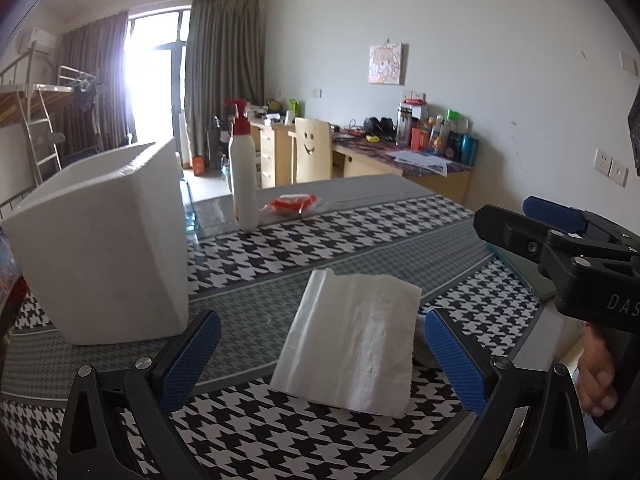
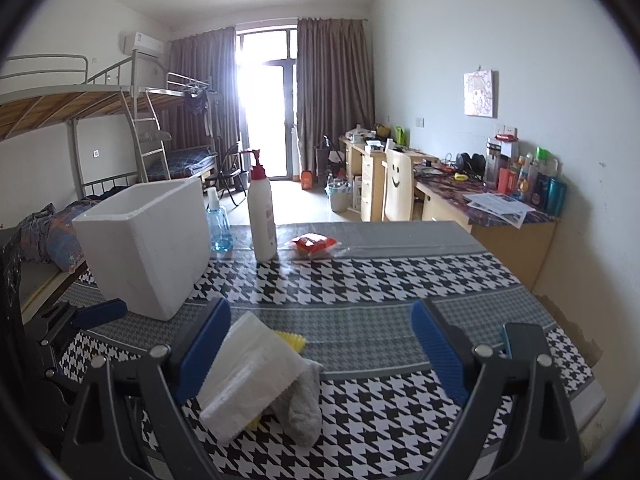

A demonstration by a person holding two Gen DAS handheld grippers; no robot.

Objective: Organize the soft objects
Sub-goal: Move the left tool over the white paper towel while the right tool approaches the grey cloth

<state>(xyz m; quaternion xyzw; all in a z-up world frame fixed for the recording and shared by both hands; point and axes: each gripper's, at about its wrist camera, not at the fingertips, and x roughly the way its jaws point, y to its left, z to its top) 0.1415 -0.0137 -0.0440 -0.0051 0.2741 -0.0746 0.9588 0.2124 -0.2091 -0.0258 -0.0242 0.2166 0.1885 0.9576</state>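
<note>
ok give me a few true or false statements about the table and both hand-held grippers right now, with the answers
1. The left hand-held gripper is open, empty. True.
2. The tissue pack sits inside the foam box. False: it lies on the tablecloth, beside the box.
3. The pump bottle stands upright. True.
4. The right hand-held gripper grips the grey sock. False: it is open, and the sock lies on the table.
5. The red packet lies on its own beyond the bottle. True.
</note>
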